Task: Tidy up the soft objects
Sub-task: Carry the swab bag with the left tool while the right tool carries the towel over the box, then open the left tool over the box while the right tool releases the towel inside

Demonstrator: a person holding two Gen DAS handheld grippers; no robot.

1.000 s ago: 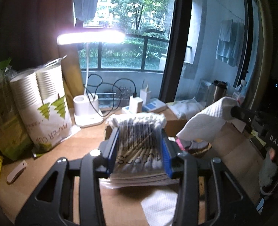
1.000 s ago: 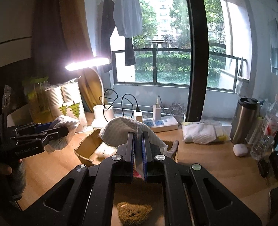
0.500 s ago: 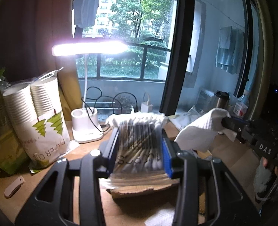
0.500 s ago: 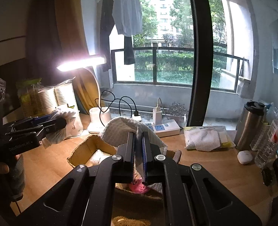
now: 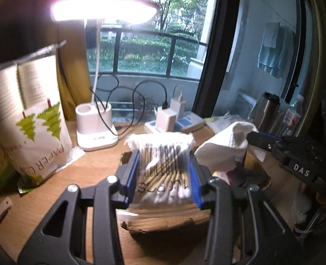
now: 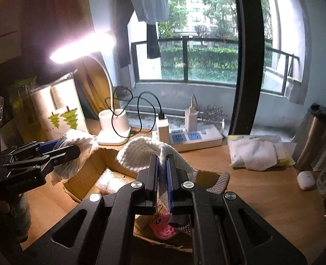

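Our left gripper (image 5: 163, 174) clamps one cotton-swab packet (image 5: 163, 176), label blurred; our right gripper (image 6: 162, 172) pinches one white cloth (image 6: 140, 152) above the half-hidden cardboard box (image 6: 90, 172).

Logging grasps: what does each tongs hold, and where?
Left tongs clamp the cotton swab packet by its sides; right tongs pinch the white cloth at a fold.

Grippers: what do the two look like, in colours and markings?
Both are matte black plastic with triangular cut-outs, silver screw heads and blue finger pads. The left gripper matches the right gripper. Seen from the left wrist, the right one's side carries white "DAS" lettering.
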